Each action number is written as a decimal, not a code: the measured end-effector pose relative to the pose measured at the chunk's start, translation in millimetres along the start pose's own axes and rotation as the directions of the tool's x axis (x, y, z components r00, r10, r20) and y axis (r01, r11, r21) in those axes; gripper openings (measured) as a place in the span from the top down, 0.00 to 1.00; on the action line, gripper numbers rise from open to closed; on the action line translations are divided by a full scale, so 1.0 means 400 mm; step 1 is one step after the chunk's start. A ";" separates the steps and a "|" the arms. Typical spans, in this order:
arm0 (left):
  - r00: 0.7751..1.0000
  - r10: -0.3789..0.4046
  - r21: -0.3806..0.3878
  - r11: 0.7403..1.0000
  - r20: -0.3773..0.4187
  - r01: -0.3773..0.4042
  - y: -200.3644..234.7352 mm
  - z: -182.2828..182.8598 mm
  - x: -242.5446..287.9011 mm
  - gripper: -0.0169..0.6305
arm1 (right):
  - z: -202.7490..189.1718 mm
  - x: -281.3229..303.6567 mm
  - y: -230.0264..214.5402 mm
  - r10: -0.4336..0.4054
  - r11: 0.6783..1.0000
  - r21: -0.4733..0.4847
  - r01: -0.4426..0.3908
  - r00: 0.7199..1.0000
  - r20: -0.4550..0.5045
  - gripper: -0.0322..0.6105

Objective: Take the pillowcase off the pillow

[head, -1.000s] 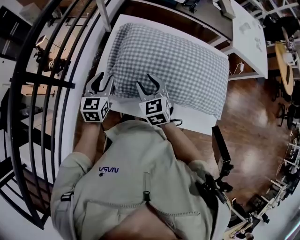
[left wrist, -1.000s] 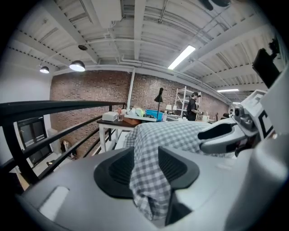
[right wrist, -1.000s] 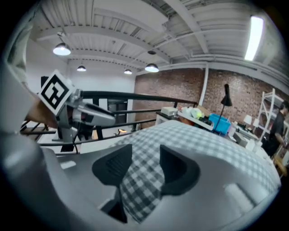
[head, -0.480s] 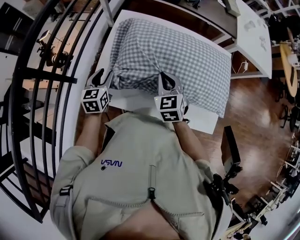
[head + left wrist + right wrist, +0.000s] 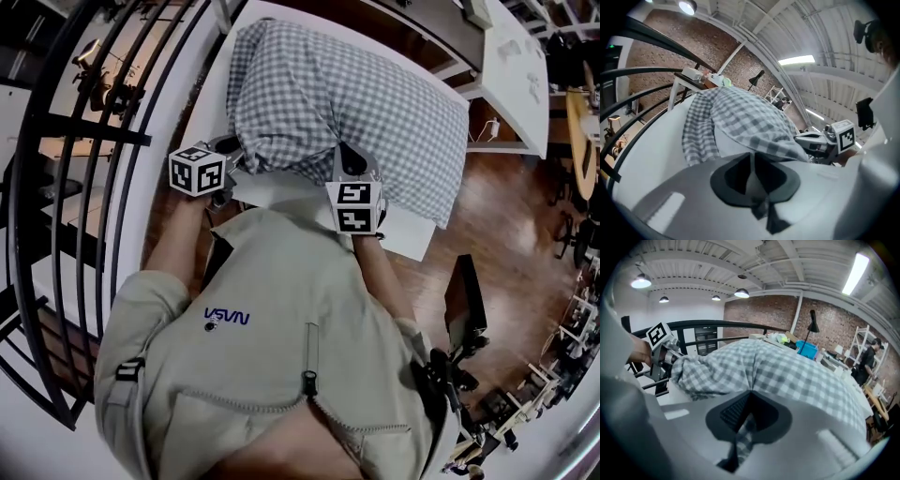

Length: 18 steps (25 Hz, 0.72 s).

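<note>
A pillow in a grey-and-white checked pillowcase point(image 5: 366, 94) lies on a white table point(image 5: 410, 236). My left gripper point(image 5: 225, 152) is at the pillow's near left corner. Its jaws are closing, and in the left gripper view point(image 5: 752, 158) a pale, unpatterned fold of the white pillow point(image 5: 725, 139) is pinched between the pads. My right gripper point(image 5: 345, 157) is at the near edge, further right. In the right gripper view point(image 5: 749, 398) it is shut on a strip of checked pillowcase point(image 5: 787, 376), which bunches up at the grip.
A black metal railing point(image 5: 94, 141) curves along the table's left side. More white tables point(image 5: 511, 66) stand beyond, over a wooden floor point(image 5: 506, 225). My own beige jacket point(image 5: 281, 319) fills the lower head view.
Both grippers moved forward from just in front of the pillow onto its near edge and closed. The near edge is now gathered and raised, and the left marker cube has tipped upward.
</note>
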<state>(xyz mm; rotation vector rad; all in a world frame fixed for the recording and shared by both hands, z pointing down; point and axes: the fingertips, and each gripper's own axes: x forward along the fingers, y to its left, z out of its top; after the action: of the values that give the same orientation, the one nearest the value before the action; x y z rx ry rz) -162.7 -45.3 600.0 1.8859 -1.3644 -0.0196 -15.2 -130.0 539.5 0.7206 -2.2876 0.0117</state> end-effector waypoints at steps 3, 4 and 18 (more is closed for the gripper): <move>1.000 -0.003 0.057 0.998 0.019 0.002 -0.047 0.017 0.011 0.97 | 0.080 -0.041 0.032 0.060 0.997 -0.052 -0.056 0.996 0.073 0.87; 1.000 0.005 0.075 0.997 0.026 -0.007 -0.056 0.026 0.011 0.97 | 0.132 -0.065 0.061 0.098 0.992 -0.092 -0.085 0.986 0.138 0.77; 0.985 0.059 0.166 0.982 0.162 -0.086 -0.094 0.149 -0.041 0.97 | 0.139 0.033 0.280 0.299 0.899 -0.318 -0.302 0.952 -0.059 0.93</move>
<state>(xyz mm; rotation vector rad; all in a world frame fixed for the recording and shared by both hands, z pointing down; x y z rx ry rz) -165.8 -62.5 529.9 2.0113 -1.5853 -0.0137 -114.6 -53.8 529.1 0.1924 -2.2949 -0.2122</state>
